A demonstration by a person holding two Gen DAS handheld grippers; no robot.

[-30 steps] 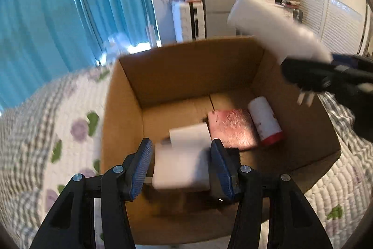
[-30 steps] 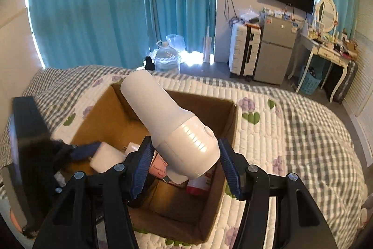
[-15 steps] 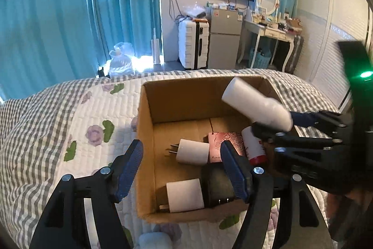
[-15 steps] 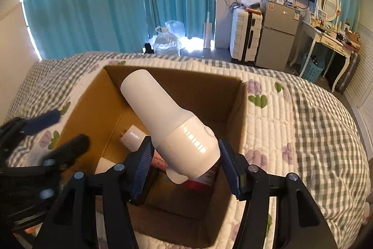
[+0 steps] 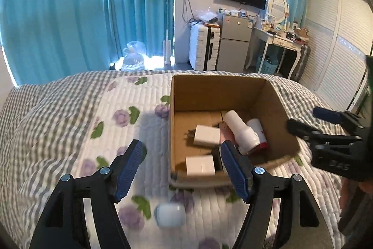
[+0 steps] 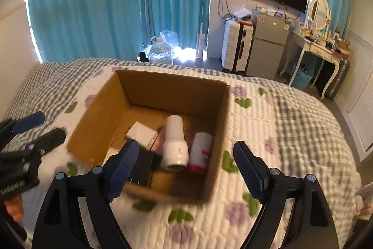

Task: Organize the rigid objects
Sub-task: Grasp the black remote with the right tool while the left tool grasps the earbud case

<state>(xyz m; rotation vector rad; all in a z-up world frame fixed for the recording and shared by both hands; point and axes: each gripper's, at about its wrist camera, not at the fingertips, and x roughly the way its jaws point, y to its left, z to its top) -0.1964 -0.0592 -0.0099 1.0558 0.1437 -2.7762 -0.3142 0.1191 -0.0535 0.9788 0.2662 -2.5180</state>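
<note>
Inside the cardboard box point(image 6: 216, 132) on the bed point(image 6: 291, 132), the white cylindrical device point(image 6: 174, 144) was found lying on its side between a white charger block point(image 6: 142, 132) and a red-and-white canister point(image 6: 200, 153), whereas half a second earlier it had been clamped in the right gripper point(image 6: 184, 165) above the box. The right gripper's fingers point(image 6: 123, 162) were now spread wide and empty, drawn back to the near side of the box. The left gripper point(image 5: 179, 169) was likewise spread and empty; one second earlier it had carried a second white charger block point(image 5: 200, 165), which was now seen resting in the near corner of the box beside a dark item point(image 5: 218, 158). Both releases were therefore judged complete. A small white rounded case point(image 5: 170, 214) was noted on the quilt, outside the box and just ahead of the left gripper; it was judged the likely next item to be collected, though its outline was blurred.
</note>
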